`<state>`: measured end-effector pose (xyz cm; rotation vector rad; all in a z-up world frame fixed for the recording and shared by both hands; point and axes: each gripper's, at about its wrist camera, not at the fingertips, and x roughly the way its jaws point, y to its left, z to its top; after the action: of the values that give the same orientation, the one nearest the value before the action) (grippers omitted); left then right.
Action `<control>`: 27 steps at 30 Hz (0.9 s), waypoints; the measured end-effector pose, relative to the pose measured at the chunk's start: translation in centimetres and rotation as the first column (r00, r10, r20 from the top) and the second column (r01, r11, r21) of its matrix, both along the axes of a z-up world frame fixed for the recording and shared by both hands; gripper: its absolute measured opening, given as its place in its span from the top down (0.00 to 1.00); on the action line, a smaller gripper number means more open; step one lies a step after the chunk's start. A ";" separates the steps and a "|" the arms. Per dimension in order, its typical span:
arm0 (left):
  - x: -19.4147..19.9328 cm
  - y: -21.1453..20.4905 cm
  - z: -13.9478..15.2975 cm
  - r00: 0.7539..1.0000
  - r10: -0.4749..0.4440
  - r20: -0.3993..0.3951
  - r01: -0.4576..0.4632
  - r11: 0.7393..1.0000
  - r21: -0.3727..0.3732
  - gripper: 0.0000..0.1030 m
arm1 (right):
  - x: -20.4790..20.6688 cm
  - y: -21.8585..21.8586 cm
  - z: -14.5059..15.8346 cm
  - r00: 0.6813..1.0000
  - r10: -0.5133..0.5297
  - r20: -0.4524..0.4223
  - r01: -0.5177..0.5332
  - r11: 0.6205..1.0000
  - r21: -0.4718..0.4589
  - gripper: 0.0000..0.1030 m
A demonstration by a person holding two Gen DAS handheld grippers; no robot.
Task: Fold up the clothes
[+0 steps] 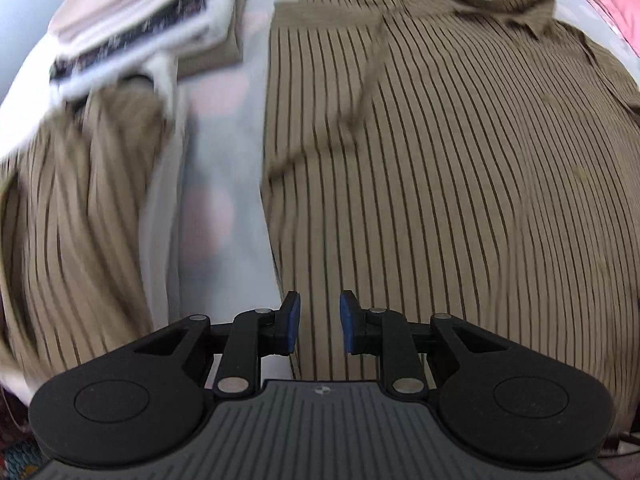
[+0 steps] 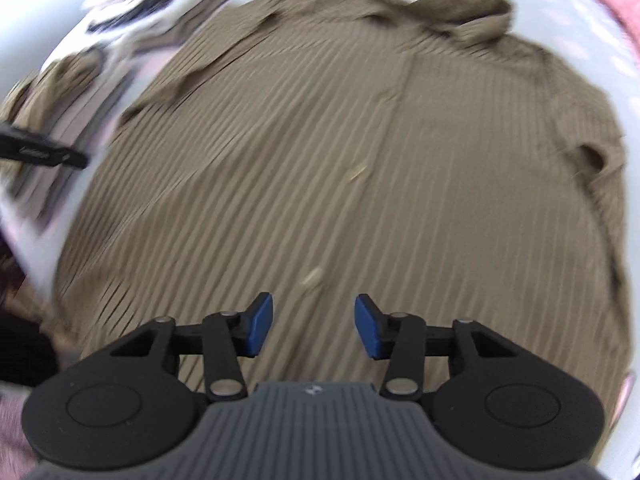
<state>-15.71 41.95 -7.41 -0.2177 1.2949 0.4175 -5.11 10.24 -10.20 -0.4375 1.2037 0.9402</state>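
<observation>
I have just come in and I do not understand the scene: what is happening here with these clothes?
A person holding a gripper in each hand is folding clothes. A brown striped shirt lies spread flat, button side up, on a pale surface. The left gripper and right gripper both hang over it with jaws apart and nothing between them. To the left lie a stack of folded clothes and another brown striped garment. The pictures are blurred.

Both grippers open, empty
</observation>
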 end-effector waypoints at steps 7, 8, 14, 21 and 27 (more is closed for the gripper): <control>-6.5 -2.6 -0.4 0.999 0.048 0.010 -0.048 0.999 -0.025 0.79 | -4.7 -2.7 -4.2 0.969 -0.083 -0.234 0.055 0.991 -0.122 0.62; -7.1 -2.8 -0.6 0.999 0.054 0.006 -0.054 0.998 -0.019 0.74 | -5.2 -3.1 -4.7 0.962 -0.098 -0.255 0.063 0.988 -0.142 0.62; -9.7 -2.3 -2.5 0.997 0.059 -0.045 -0.057 0.997 0.043 0.67 | -7.4 -3.9 -7.2 0.932 -0.153 -0.328 0.092 0.977 -0.194 0.64; -12.3 -1.4 -3.8 0.995 0.088 -0.049 -0.089 0.996 -0.011 0.66 | -7.8 -3.4 -8.3 0.926 -0.151 -0.346 0.079 0.974 -0.213 0.99; -12.7 -2.2 -3.6 0.998 0.058 -0.020 -0.059 0.995 -0.077 0.61 | -9.6 -3.4 -7.3 0.962 -0.050 -0.268 -0.023 0.964 -0.264 1.00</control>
<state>-28.39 39.78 -11.01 -0.3188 1.3258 0.4203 -14.69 6.86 -17.46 -0.5229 1.5932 0.8478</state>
